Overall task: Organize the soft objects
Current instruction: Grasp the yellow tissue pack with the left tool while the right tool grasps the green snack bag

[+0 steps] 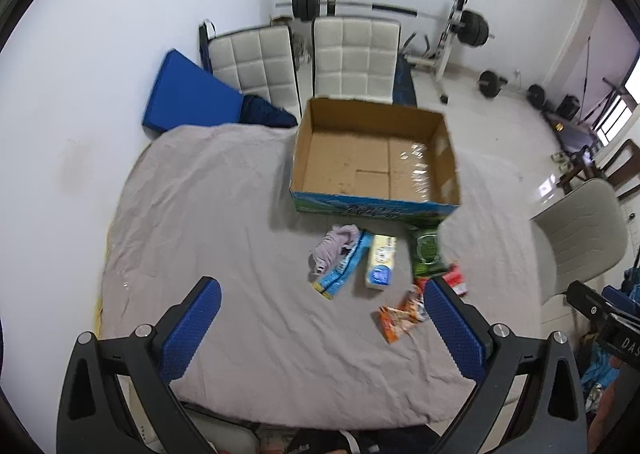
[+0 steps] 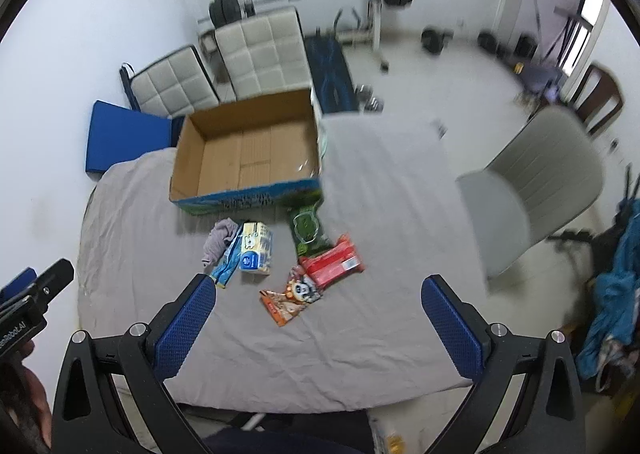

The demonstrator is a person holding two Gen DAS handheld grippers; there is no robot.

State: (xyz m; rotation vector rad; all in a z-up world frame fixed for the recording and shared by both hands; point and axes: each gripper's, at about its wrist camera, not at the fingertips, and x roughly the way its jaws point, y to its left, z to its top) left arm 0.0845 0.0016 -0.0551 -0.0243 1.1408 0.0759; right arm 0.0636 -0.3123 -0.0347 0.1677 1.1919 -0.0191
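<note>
An open, empty cardboard box (image 1: 372,165) (image 2: 248,157) stands at the far side of a table under a grey cloth (image 1: 224,238) (image 2: 380,213). In front of it lie a crumpled lilac cloth (image 1: 334,246) (image 2: 218,240), a blue packet (image 1: 342,268) (image 2: 228,260), a white and yellow tissue pack (image 1: 380,262) (image 2: 256,250), a green packet (image 1: 428,252) (image 2: 308,232), a red packet (image 1: 456,278) (image 2: 334,260) and an orange snack packet (image 1: 400,316) (image 2: 290,300). My left gripper (image 1: 320,330) and right gripper (image 2: 316,324) are both open and empty, held above the table's near part.
Two white padded chairs (image 1: 352,53) (image 2: 260,49) stand behind the box, a grey chair (image 1: 580,238) (image 2: 532,181) to the right. A blue mat (image 1: 188,93) leans on the wall. Barbell rack (image 1: 456,25) and weights are at the back.
</note>
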